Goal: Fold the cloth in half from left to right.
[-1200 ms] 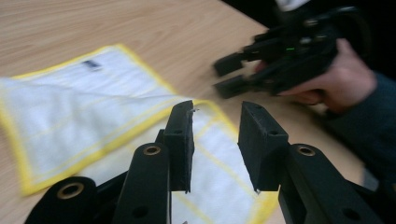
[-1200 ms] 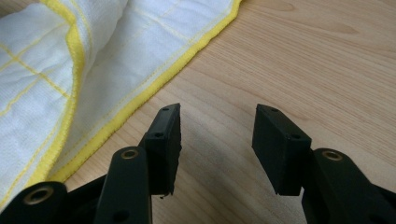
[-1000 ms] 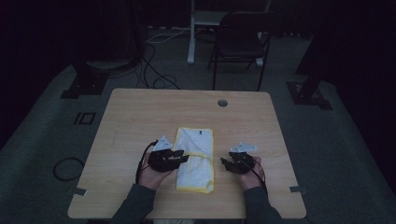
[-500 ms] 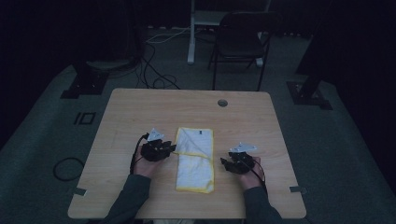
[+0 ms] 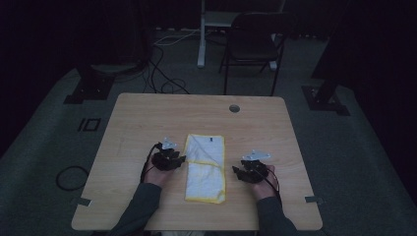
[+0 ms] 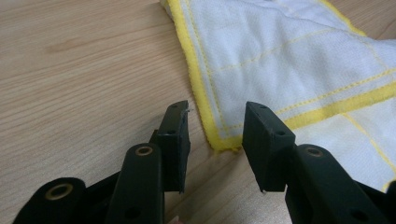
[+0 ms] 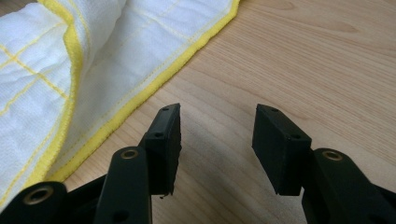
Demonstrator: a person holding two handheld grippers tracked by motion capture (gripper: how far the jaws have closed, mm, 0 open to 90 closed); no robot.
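A white cloth with yellow edging (image 5: 205,168) lies folded flat on the wooden table (image 5: 147,113), nearer the table's front edge than its back, between the two grippers. The left gripper (image 6: 215,135) sits low at the cloth's left edge, its jaws apart and just been widening, with a yellow hem corner lying on the table in the gap and neither pad pressing on it. The right gripper (image 7: 215,140) rests just beside the cloth's right edge, jaws spread over bare wood, holding nothing. A dark chair (image 5: 253,46) stands beyond the table's back edge.
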